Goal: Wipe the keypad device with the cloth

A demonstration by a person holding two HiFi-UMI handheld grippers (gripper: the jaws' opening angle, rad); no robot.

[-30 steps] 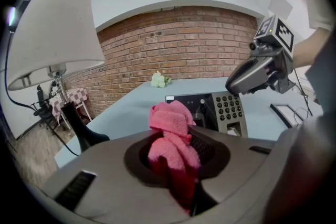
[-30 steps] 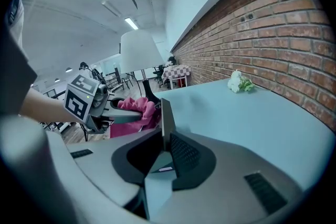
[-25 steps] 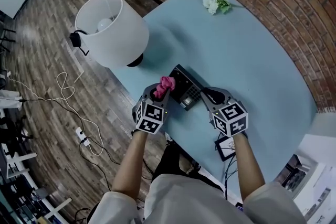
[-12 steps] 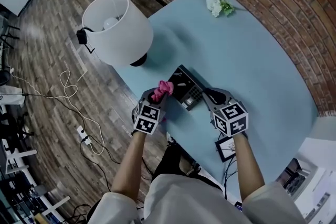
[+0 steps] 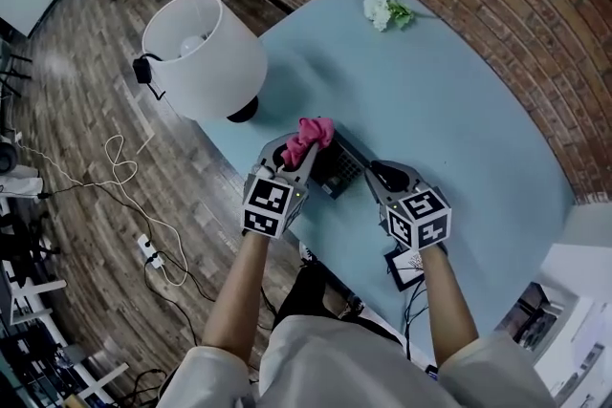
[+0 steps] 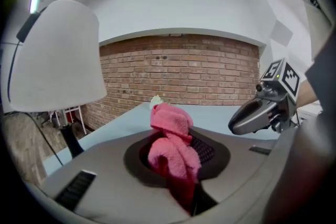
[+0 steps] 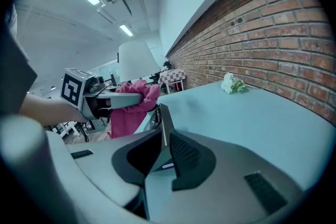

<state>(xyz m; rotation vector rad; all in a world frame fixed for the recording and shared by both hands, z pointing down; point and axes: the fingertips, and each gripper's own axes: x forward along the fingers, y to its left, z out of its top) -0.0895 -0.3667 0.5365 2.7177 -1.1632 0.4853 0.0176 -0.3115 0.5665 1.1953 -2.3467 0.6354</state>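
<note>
- Brick-walled room with a wooden floor; work set on a pale blue table [image 5: 459,91].
- Far left on that table, a white lamp [image 5: 201,57], standing clear of the job.
- Next along, the left gripper [image 5: 298,156], clamped on a bunched pink cloth [image 5: 311,137], with most of the fabric sticking out past the fingertips.
- Holding that cloth at the far-left end of the keypad device [image 5: 342,165]; cannot tell whether pressed on it or just above.
- Lying with its long axis diagonal, from far-left by the lamp's base to near-right, so likely calls for a stroke down and rightward along the keys.
- Closest to the cloth-bearing left side at one end, braced at the other.
- At that near-right end, the right gripper [image 5: 381,175], closed on the device's edge; seen along its own jaws as a thin dark panel pinched between them, apparently tipped up.
- Furthest right, by the table's near edge, a small dark-edged card [image 5: 406,268], print too small to read.
- No brand or label legible anywhere; only black-and-white square markers on both gripper cubes.
</note>
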